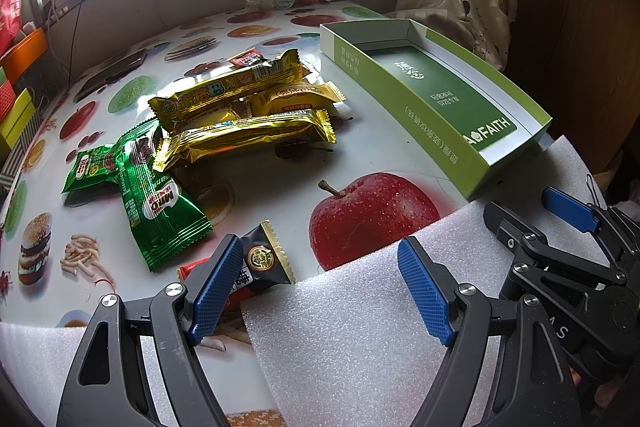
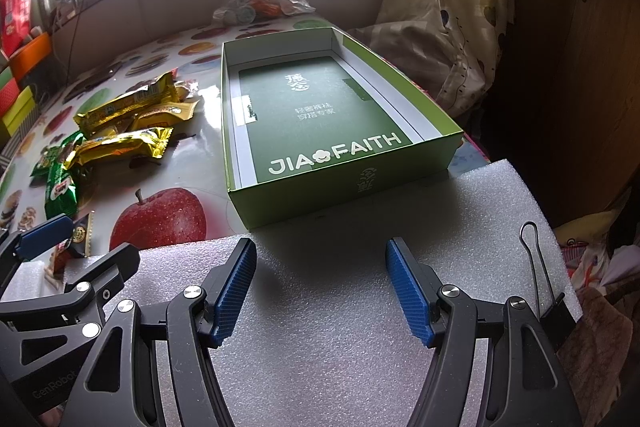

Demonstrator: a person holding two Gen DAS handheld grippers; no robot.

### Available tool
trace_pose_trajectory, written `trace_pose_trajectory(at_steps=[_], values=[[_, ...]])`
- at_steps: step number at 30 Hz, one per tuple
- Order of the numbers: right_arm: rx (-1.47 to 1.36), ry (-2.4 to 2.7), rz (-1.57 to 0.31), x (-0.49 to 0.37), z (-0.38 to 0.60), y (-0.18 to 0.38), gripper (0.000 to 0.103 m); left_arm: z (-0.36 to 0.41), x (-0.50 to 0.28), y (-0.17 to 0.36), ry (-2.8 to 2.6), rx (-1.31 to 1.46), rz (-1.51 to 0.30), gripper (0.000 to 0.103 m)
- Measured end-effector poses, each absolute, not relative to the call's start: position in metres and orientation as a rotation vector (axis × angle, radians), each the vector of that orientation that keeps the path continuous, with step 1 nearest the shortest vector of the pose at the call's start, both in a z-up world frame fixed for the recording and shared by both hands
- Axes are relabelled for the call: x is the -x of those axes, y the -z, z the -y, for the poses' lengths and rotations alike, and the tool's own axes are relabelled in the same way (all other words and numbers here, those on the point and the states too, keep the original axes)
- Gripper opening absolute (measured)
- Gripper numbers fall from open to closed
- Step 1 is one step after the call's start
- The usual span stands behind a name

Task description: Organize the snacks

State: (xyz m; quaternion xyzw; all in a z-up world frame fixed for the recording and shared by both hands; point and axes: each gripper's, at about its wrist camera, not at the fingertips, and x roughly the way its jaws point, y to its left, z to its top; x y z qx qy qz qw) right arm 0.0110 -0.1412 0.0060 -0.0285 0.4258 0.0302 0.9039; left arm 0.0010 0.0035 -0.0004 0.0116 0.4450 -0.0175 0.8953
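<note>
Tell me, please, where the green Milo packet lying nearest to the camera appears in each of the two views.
Left wrist view: the green Milo packet lies lower left of centre, just beyond the left blue finger, left of the printed red apple.
Right wrist view: the same packet sits at the far left edge, half way down, again left of the printed red apple.
Shared landmark: the green box, to the right of the snacks in both.

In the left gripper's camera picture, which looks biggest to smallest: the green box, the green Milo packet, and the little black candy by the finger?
1. Green box, clearly largest.
2. Green Milo packet.
3. Black candy, smallest, though it lies nearest the camera and the left gripper finger partly hides it.
</note>
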Motion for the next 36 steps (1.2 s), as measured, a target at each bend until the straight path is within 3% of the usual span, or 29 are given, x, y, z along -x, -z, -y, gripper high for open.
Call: trace_pose_trajectory(at_steps=[36], values=[[0.060,-0.062,-0.881,-0.0116,0.1410,-0.0058,0.067,-0.0040,0.0015,-0.0006,0.044,-0.024,-0.924,0.080]])
